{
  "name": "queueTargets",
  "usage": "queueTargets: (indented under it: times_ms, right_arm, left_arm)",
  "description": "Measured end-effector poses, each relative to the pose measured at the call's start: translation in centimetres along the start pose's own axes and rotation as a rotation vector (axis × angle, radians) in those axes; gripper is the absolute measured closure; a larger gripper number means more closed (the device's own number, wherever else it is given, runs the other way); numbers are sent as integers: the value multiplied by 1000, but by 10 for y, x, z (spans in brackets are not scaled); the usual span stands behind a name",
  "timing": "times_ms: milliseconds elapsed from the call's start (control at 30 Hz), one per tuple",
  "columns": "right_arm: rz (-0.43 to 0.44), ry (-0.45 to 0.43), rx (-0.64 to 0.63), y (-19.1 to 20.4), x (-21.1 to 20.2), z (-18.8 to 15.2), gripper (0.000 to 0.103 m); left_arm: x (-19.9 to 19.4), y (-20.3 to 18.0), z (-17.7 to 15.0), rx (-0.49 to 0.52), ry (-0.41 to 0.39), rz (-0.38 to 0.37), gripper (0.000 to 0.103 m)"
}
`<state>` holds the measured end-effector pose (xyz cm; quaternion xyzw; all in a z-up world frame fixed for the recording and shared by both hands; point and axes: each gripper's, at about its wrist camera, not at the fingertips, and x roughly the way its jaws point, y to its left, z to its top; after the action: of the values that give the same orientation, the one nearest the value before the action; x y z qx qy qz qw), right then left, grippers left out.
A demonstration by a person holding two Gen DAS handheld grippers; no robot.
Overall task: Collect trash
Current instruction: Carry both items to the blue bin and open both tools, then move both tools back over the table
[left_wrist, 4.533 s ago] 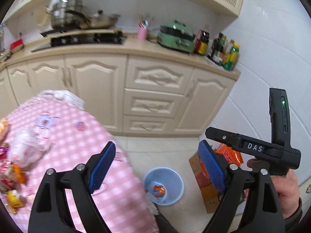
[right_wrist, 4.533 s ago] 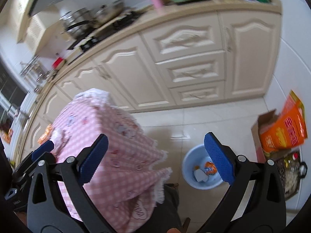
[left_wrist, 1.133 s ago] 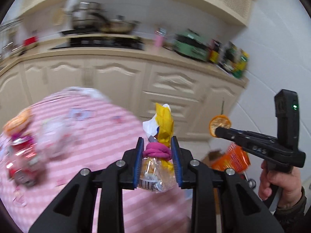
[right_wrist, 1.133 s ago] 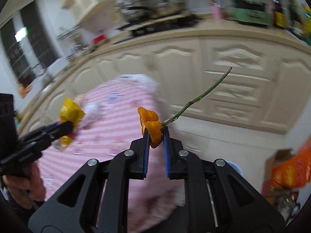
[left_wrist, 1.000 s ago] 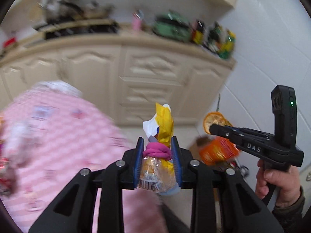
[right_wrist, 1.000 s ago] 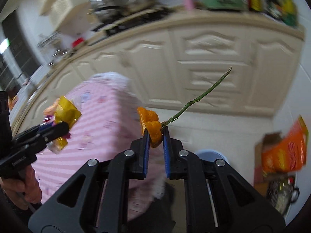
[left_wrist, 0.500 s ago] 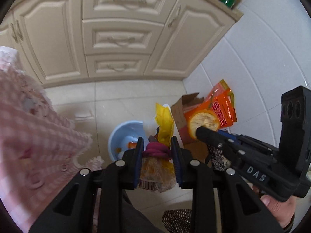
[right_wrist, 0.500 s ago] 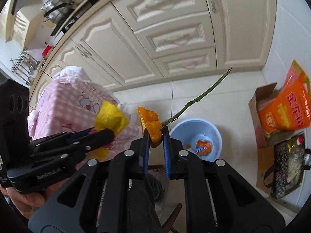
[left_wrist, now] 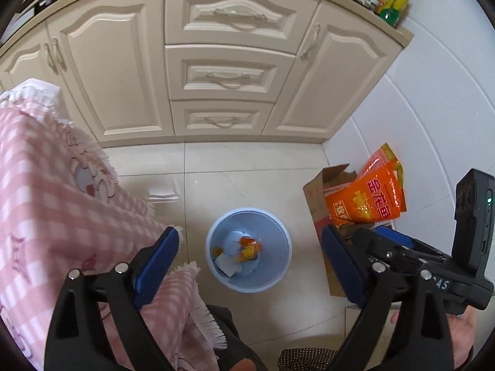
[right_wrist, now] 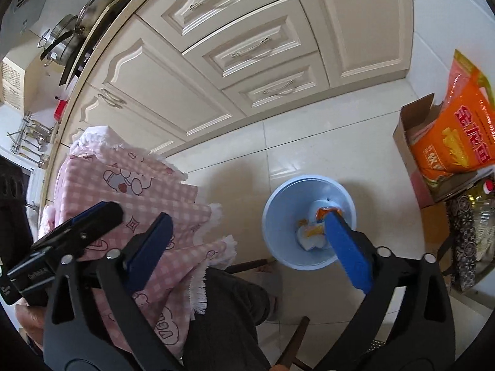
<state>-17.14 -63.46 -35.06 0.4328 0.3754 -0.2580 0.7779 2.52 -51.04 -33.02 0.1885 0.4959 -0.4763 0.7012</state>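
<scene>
A light blue bin [left_wrist: 278, 266] stands on the tiled floor and holds wrappers and orange scraps [left_wrist: 247, 249]. My left gripper [left_wrist: 247, 238] hangs above it, pointing steeply down; its jaws are opening wide and there is nothing between them. In the right wrist view the bin [right_wrist: 278, 194] lies under my right gripper [right_wrist: 247, 218], whose jaws are also opening with nothing between them. Its right blue pad [right_wrist: 346, 247] covers part of the trash [right_wrist: 312, 232]. Each gripper shows at the edge of the other's view.
A table with a pink checked cloth [left_wrist: 46, 201] stands left of the bin. To the right are a cardboard box [left_wrist: 315, 191] with an orange bag [left_wrist: 365, 204] and a dark patterned bag [right_wrist: 464, 232]. Cream cabinets [left_wrist: 222, 77] stand behind. A person's leg [right_wrist: 222, 309] is below.
Both grippers have gone from shut to wide open. The yellow wrapper bundle has left the left jaws and the orange peel with its stem the right jaws. More scraps now lie in the bin.
</scene>
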Motion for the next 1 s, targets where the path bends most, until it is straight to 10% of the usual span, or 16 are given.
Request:
queueTargets:
  times_ms: [500, 1000]
  right_arm:
    - [-29, -69, -65, 45, -34, 0, 6]
    - [76, -166, -264, 159, -81, 0, 6]
  left_arm:
    - [-78, -4, -16, 45, -149, -65, 12]
    - [-213, 37, -46, 38, -457, 54, 12]
